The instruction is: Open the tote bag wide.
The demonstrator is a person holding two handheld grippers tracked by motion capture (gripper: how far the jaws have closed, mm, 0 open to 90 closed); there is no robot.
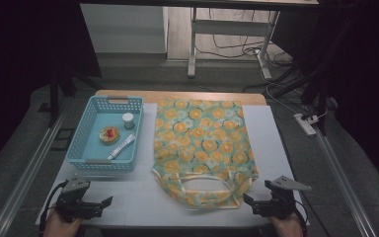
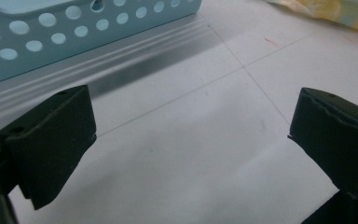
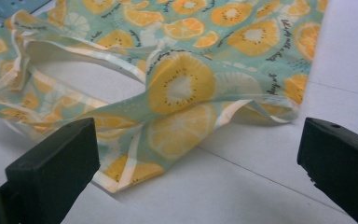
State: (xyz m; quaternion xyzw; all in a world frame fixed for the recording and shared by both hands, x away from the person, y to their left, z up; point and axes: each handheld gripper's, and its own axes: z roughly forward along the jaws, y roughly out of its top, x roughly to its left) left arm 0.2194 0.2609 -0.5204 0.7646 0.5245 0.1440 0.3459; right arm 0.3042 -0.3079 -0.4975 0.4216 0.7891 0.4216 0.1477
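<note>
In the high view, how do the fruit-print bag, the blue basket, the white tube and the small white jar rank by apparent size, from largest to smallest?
1. Fruit-print bag, spread flat on the table.
2. Blue basket, beside it.
3. White tube, lying in the basket.
4. Small white jar, also in the basket; it is shorter than the tube but wider, so this last ranking is unsure.

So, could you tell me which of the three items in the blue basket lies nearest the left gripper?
The white tube: it lies slanted at the basket's near end, closer than the round tin and the small white jar.
</note>
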